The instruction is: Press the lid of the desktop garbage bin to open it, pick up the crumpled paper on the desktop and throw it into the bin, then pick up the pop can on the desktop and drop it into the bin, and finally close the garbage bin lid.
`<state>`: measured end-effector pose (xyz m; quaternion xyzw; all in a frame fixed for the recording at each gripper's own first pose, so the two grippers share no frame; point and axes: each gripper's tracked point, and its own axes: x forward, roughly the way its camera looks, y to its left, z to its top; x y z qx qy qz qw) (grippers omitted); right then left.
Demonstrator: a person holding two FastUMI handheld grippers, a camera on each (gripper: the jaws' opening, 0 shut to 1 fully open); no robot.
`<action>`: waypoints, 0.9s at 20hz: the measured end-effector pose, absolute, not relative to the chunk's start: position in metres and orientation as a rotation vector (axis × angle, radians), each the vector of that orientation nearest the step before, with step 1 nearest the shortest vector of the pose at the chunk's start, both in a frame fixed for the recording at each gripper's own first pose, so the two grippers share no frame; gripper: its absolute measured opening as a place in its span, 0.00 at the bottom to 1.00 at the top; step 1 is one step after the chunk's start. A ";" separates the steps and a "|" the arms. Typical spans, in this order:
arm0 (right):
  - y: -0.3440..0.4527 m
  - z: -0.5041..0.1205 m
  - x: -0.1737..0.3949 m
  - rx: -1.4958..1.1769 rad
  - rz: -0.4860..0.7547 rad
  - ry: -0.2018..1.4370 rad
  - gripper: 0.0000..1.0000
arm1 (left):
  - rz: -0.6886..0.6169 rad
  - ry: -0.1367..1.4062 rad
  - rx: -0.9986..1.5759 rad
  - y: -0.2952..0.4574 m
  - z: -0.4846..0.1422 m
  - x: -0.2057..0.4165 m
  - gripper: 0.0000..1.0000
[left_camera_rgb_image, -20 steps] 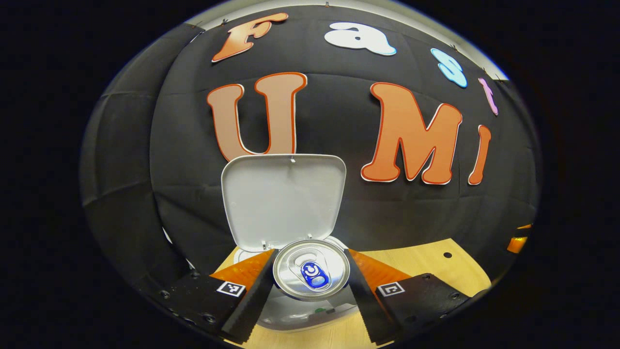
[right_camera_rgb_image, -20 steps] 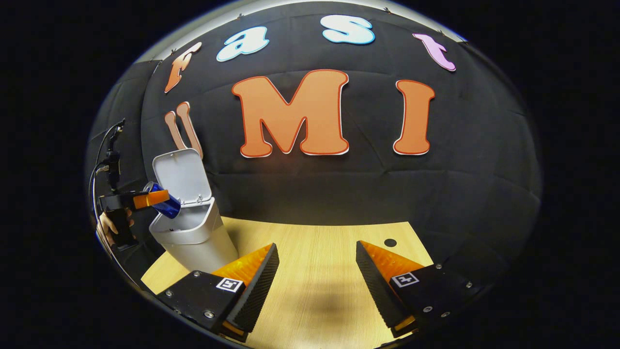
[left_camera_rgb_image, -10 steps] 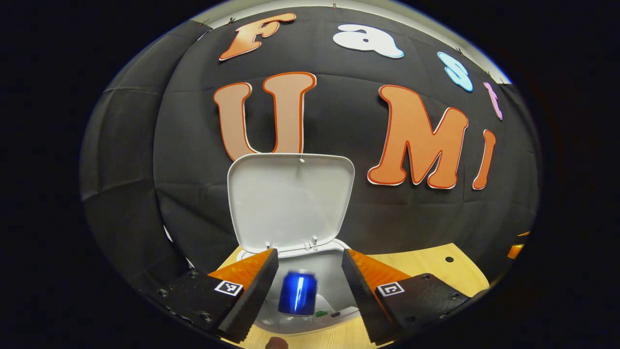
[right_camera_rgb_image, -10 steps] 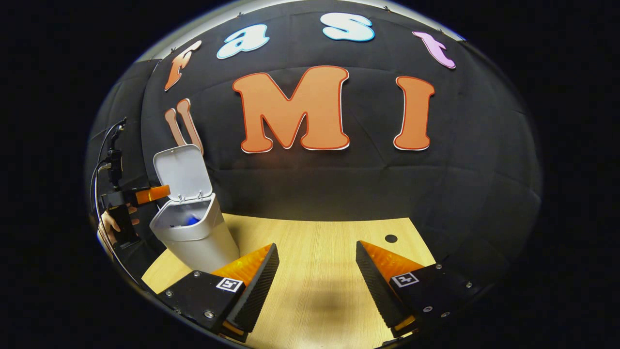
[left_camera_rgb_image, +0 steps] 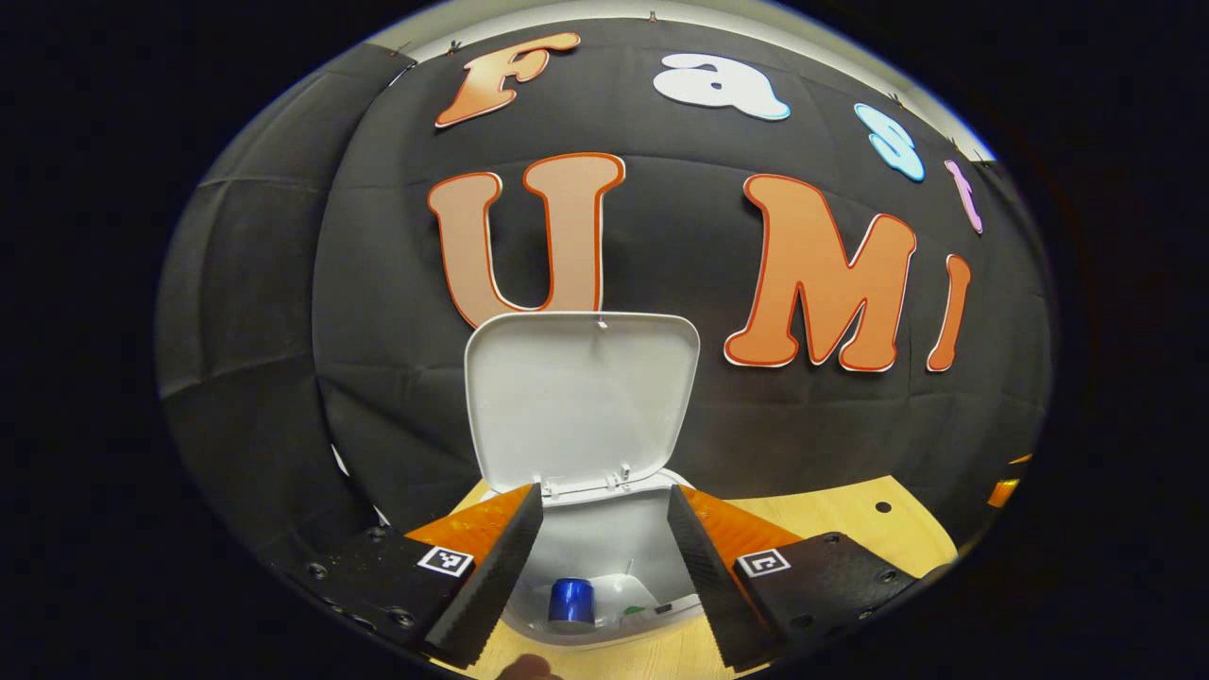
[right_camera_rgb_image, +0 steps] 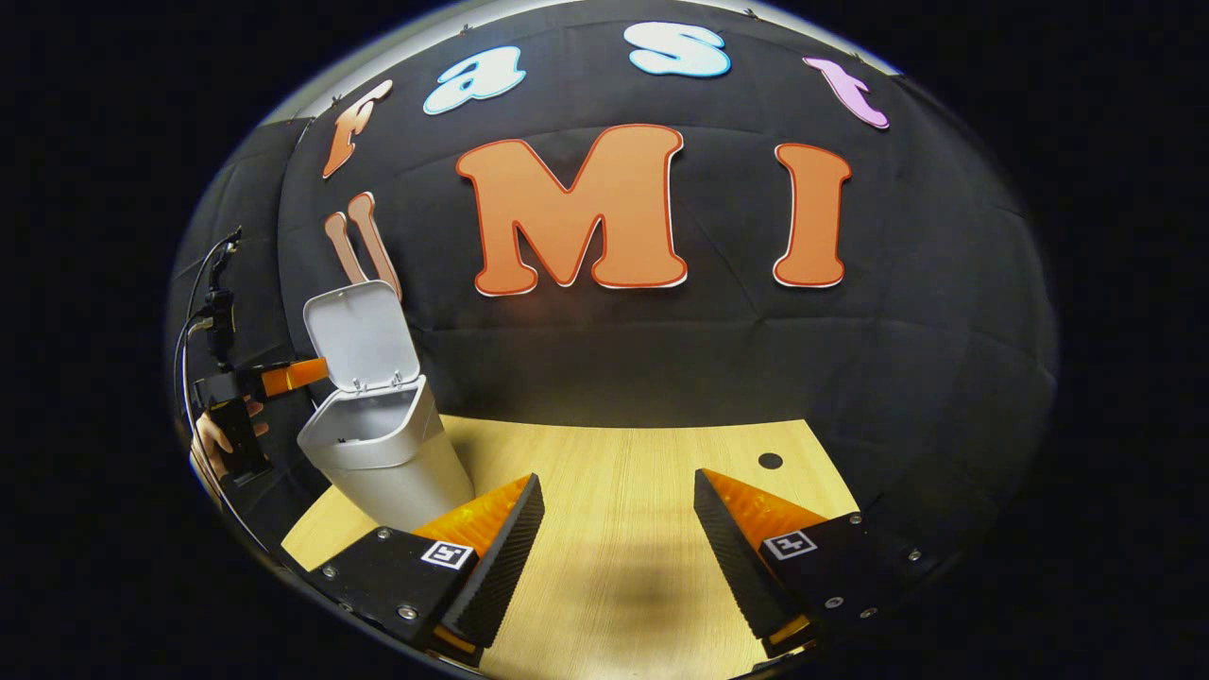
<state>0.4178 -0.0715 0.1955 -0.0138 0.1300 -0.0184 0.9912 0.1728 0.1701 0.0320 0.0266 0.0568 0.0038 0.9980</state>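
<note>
Bin contents: the pop can (left_camera_rgb_image: 571, 601) lies at the bottom of the white garbage bin (left_camera_rgb_image: 604, 538), upright or nearly so, with white crumpled paper (left_camera_rgb_image: 619, 595) just beside it on its right and a small green patch near that; what the patch is cannot be told.
Bin lid: the lid (left_camera_rgb_image: 583, 399) stands raised at the far side of the bin, its pale inner face turned toward the left gripper view.
Change: one second ago the can sat clamped between the left gripper's fingers above the bin mouth; half a second ago it was dropping, blurred; now it rests inside the bin, and nothing lies between the fingers.
Left gripper: the left gripper (left_camera_rgb_image: 598, 567) hangs over the near rim of the bin, fingers spread wide apart, holding and touching nothing. In the right gripper view it shows at the far left (right_camera_rgb_image: 283, 378), beside the lid, with a hand (right_camera_rgb_image: 215, 436) on its handle.
Right gripper: the right gripper (right_camera_rgb_image: 619, 557) hovers over the bare wooden tabletop (right_camera_rgb_image: 623, 472), fingers spread wide, holding nothing, well apart from the bin (right_camera_rgb_image: 383, 453) at its left.
</note>
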 end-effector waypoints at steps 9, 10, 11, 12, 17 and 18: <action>-0.065 0.195 0.414 -0.017 -0.014 0.263 0.95 | 0.084 0.100 0.063 0.188 0.045 0.160 0.93; -0.065 0.195 0.413 -0.019 -0.012 0.263 0.95 | 0.078 0.102 0.038 0.189 0.046 0.161 0.93; -0.065 0.196 0.412 -0.020 -0.009 0.262 0.96 | 0.082 0.097 0.012 0.190 0.047 0.161 0.93; -0.065 0.196 0.411 -0.019 -0.008 0.260 0.95 | 0.071 0.090 -0.010 0.190 0.049 0.161 0.93; -0.062 0.196 0.410 -0.004 0.007 0.264 0.95 | -0.076 -0.039 -0.114 0.169 0.091 0.163 0.93; -0.061 0.197 0.409 0.000 0.010 0.265 0.96 | -0.130 -0.070 -0.116 0.160 0.106 0.161 0.93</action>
